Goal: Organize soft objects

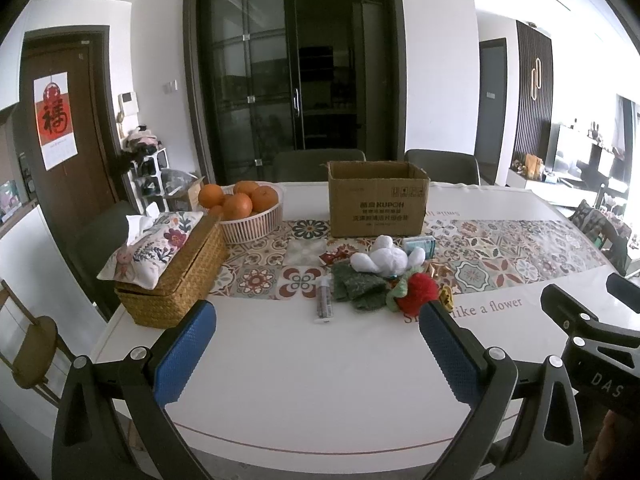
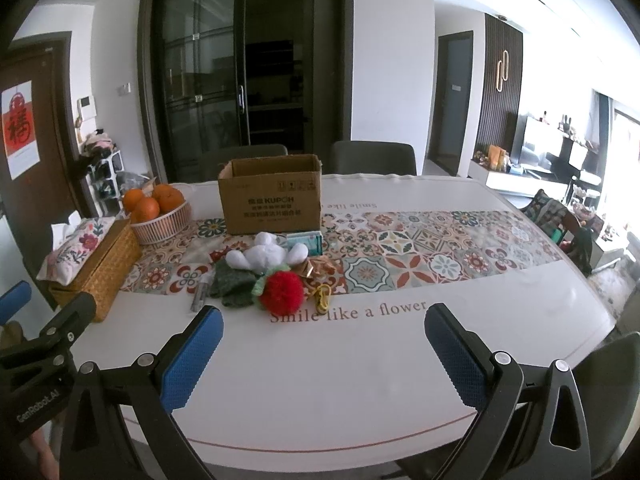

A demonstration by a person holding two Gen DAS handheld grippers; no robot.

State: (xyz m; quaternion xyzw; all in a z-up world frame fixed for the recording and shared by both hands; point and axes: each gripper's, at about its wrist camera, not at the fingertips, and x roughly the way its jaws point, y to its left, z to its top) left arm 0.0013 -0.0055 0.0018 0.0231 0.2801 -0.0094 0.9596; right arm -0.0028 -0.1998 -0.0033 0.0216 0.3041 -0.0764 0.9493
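nothing sorted yet, as far as i can see. left gripper (image 1: 316, 344) and right gripper (image 2: 322, 344) both hang over the bare near side of the table (image 2: 360, 392), jaws spread wide, nothing between the blue pads. neither touches anything.

soft stuff sits in one pile at the near edge of the patterned runner (image 2: 440, 256), just in front of the cardboard box (image 2: 272, 200): white plush toy (image 2: 262, 256) at the back, green knitted cloth (image 2: 234, 282) on its left, red pompom (image 2: 281, 288) at the front, all touching each other. mixed in are non-soft bits: a small tube (image 2: 200, 294) left of the cloth, a yellow clip-like thing (image 2: 322, 298) right of the pompom, a teal packet (image 2: 306, 242) behind, some shiny wrappers.

box is open at the top; can't see the inside from here, so can't tell if it holds anything. my guess is it's the target bin. wicker tissue box (image 1: 176, 276) and orange basket (image 1: 248, 216) stand off to the left, well apart from the pile.

judgement: start of the job, all three soft items left to move.
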